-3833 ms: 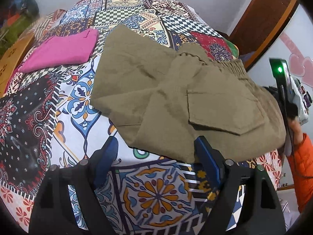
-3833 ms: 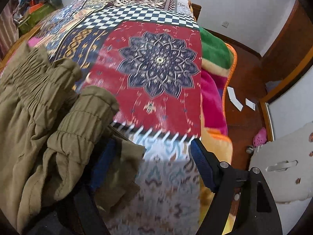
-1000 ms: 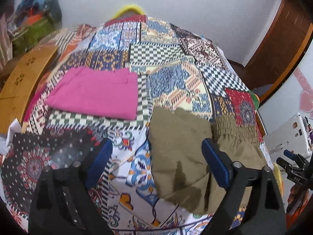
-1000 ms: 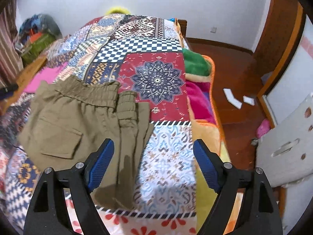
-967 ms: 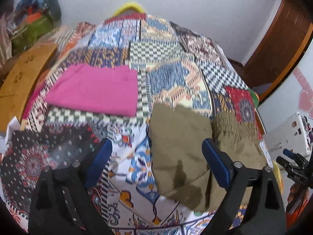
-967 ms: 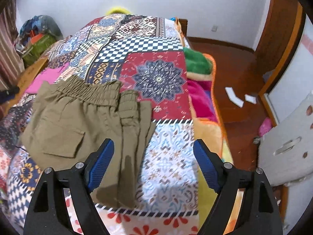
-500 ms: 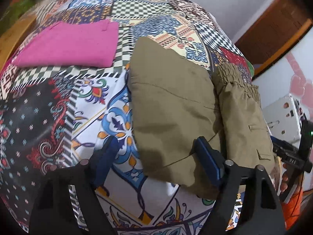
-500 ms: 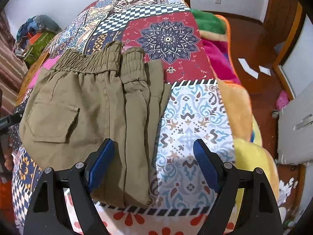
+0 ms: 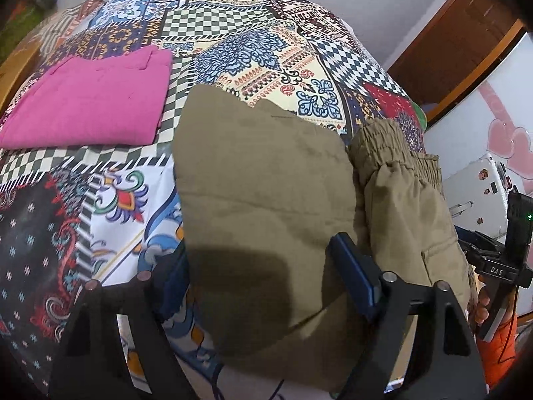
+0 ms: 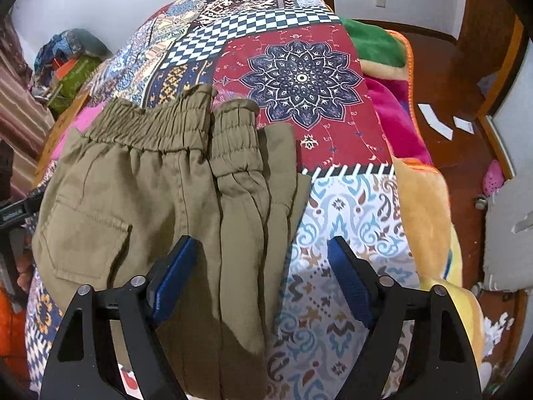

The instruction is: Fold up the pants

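Note:
Olive pants (image 9: 266,180) lie folded on the patchwork bedspread (image 9: 233,33), elastic waistband (image 10: 160,126) toward the far side and back pocket (image 10: 86,243) facing up. My left gripper (image 9: 260,250) hangs low over the folded leg end. Its right pad (image 9: 353,276) is above the cloth, and the cloth's edge partly hides its left pad; neither pad presses. My right gripper (image 10: 260,241) straddles the pants' (image 10: 150,183) right edge. Its left pad (image 10: 173,273) is over the cloth and its right pad over the bedspread (image 10: 299,76). Its jaws are closing but still wide apart.
A folded pink garment (image 9: 90,100) lies to the left of the pants. Bright fleece blankets (image 10: 393,123) hang off the bed's right side above a wooden floor (image 10: 443,76). A white case (image 9: 476,193) stands beside the bed. Bags (image 10: 66,63) are piled at the far left.
Both grippers have sunk toward the pants and tipped downward, so the cloth fills more of each view. The left jaws have narrowed a little around the folded edge.

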A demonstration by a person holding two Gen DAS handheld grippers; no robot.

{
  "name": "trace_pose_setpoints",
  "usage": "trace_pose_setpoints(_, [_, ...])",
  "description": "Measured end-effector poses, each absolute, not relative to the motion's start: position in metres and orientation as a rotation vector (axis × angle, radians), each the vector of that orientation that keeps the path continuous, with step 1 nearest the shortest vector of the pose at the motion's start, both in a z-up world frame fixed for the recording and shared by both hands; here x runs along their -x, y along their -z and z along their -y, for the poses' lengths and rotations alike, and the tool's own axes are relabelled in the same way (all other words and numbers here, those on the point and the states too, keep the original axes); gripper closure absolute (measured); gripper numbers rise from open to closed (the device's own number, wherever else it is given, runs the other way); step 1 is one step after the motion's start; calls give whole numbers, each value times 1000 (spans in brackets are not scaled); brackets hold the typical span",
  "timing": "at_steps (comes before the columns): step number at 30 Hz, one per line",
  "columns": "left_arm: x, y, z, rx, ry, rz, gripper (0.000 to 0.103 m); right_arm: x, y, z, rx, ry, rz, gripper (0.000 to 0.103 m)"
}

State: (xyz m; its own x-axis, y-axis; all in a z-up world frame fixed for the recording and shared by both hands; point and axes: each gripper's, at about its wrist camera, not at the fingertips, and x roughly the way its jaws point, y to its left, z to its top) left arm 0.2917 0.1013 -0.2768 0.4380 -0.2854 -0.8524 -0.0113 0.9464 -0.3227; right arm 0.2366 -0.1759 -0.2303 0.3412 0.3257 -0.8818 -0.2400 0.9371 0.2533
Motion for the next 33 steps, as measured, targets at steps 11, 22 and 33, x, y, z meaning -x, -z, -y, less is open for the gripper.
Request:
trace_pose_setpoints(11, [-281,274,-106,385,231,-1091,36,-233,228,172,-176,-453,-1206,39])
trace_pose_setpoints(22, [-283,273,-99,372,245,-1101,37,-243,240,159,-182,-444,-1244,31])
trace_pose_setpoints(33, [-281,265,-87,340,242,-1088,78,-238,230,151,-95,-429,-1179,57])
